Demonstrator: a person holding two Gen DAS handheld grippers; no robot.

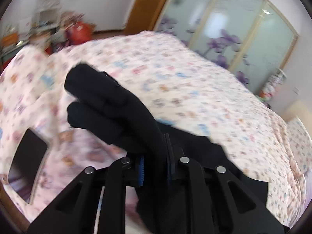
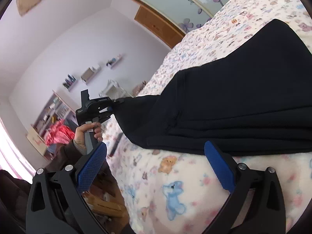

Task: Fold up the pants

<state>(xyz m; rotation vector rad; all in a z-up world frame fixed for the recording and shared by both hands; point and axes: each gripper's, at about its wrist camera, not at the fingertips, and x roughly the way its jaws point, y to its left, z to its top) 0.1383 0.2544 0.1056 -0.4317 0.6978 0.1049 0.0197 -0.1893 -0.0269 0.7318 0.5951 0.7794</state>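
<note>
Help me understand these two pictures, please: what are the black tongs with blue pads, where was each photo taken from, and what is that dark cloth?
There is no robot here. A person holds a hand-operated two-finger gripper in each hand, and each gripper carries a wide-angle camera looking forward along its fingers.

One picture comes from the left gripper. Its jaws are shut on a bunched fold of the black pants, lifted above the bed.

The other picture comes from the right gripper. Its blue pads stand wide apart and hold nothing. Beyond them the pants lie spread on the teddy-bear print bed cover. At the left of that view you can see the person's hand holding the left gripper, clamped on the pants' edge.
</note>
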